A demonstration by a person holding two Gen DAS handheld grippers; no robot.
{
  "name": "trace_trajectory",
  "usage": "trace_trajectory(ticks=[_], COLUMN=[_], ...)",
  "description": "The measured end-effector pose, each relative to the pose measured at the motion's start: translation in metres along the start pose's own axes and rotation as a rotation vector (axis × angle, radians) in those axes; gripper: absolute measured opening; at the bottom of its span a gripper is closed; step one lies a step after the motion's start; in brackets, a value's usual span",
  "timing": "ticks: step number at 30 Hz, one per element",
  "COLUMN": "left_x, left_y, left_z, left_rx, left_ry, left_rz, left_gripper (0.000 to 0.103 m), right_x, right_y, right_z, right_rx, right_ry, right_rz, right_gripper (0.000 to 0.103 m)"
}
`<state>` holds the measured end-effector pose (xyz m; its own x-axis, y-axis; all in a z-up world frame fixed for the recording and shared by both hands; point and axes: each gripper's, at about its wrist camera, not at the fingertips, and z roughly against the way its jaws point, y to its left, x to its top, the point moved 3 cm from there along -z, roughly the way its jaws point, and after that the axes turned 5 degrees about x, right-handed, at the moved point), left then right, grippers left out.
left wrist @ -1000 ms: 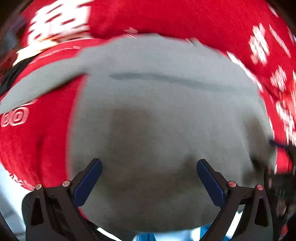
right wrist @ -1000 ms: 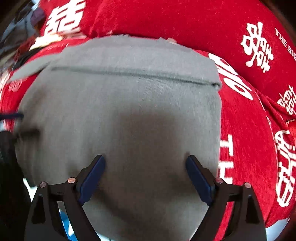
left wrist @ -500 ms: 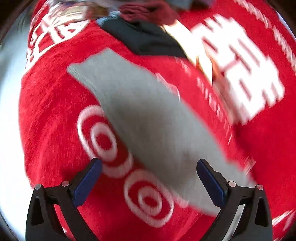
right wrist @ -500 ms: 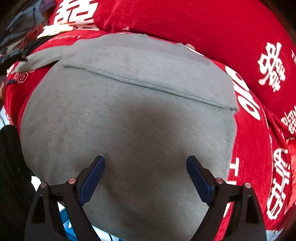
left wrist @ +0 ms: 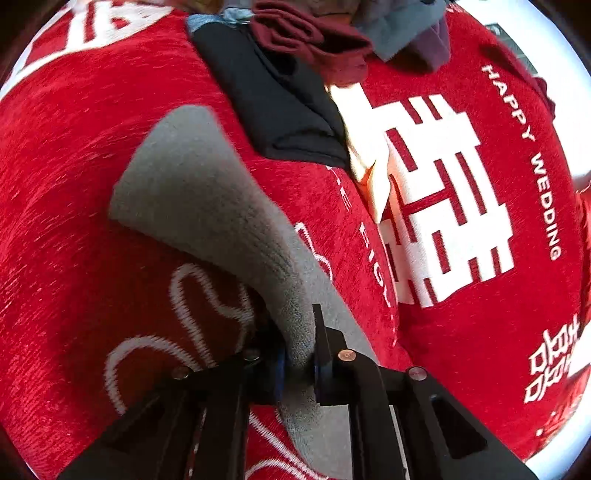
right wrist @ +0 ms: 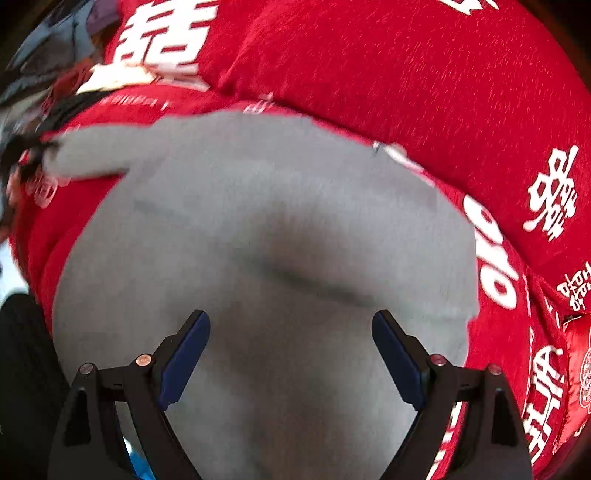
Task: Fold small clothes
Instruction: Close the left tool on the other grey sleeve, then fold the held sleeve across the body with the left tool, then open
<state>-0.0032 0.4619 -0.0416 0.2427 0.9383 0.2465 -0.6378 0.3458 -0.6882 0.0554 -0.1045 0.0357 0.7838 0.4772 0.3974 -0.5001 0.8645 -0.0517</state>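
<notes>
A small grey knit garment (right wrist: 273,236) lies spread on a red cloth with white lettering (right wrist: 424,74). My right gripper (right wrist: 291,354) is open, its blue-padded fingers (right wrist: 184,350) hovering over the garment's body. In the left wrist view my left gripper (left wrist: 299,354) is shut on the garment's grey sleeve (left wrist: 199,195), which stretches away up and to the left over the red cloth (left wrist: 74,184). In the right wrist view that sleeve (right wrist: 96,155) reaches out to the far left.
A pile of other clothes sits at the far side in the left wrist view: a black piece (left wrist: 273,99), a maroon piece (left wrist: 314,40) and grey-blue pieces (left wrist: 402,26). A cream item (left wrist: 369,173) lies beside the black one.
My left gripper has swung from over the garment's body to its sleeve and has closed on it. The right gripper stays open over the body, shifted slightly.
</notes>
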Motion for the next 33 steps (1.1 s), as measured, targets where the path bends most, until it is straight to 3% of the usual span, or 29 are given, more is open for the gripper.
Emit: trace_trajectory(ticks=[6, 9, 12, 17, 21, 22, 24, 25, 27, 29, 31, 33], left_x=[-0.001, -0.005, -0.009, -0.006, -0.002, -0.002, -0.004, -0.005, -0.007, -0.007, -0.007, -0.007], left_y=[-0.004, -0.01, -0.015, -0.018, -0.015, -0.017, -0.022, -0.025, -0.031, -0.038, -0.044, -0.052], left_z=[0.022, 0.032, 0.037, 0.034, 0.033, 0.034, 0.037, 0.04, 0.043, 0.049, 0.055, 0.062], left_rx=[-0.014, -0.035, -0.007, 0.0, -0.009, -0.012, -0.015, -0.018, -0.014, -0.012, -0.008, -0.002], left_ry=[-0.048, -0.057, -0.072, -0.074, -0.057, -0.056, -0.057, -0.059, -0.061, -0.058, -0.062, -0.072], left_rz=[-0.03, -0.052, -0.093, -0.111, -0.098, -0.108, -0.12, -0.122, -0.131, -0.143, -0.161, -0.181], left_gripper=[0.013, 0.013, 0.011, 0.01, 0.01, 0.01, 0.01, 0.01, 0.01, 0.01, 0.01, 0.01], right_x=[0.066, 0.097, 0.128, 0.153, 0.162, 0.162, 0.158, 0.155, 0.155, 0.155, 0.156, 0.158], right_y=[0.001, 0.009, 0.028, 0.07, 0.106, 0.115, 0.13, 0.135, 0.139, 0.146, 0.154, 0.174], right_z=[-0.031, -0.062, -0.098, -0.14, -0.138, -0.135, -0.132, -0.128, -0.123, -0.133, -0.136, -0.137], right_rx=[0.001, -0.013, -0.036, -0.059, -0.176, -0.144, 0.073, 0.089, -0.034, -0.081, -0.066, 0.031], right_ry=[-0.014, 0.004, 0.037, 0.093, 0.047, 0.037, 0.081, 0.076, 0.026, 0.062, 0.077, 0.119], right_rz=[-0.093, -0.121, -0.158, -0.156, -0.091, -0.039, 0.015, 0.024, 0.051, 0.052, 0.031, 0.086], right_gripper=[0.091, 0.091, 0.091, 0.091, 0.09, 0.09, 0.087, 0.087, 0.087, 0.087, 0.088, 0.088])
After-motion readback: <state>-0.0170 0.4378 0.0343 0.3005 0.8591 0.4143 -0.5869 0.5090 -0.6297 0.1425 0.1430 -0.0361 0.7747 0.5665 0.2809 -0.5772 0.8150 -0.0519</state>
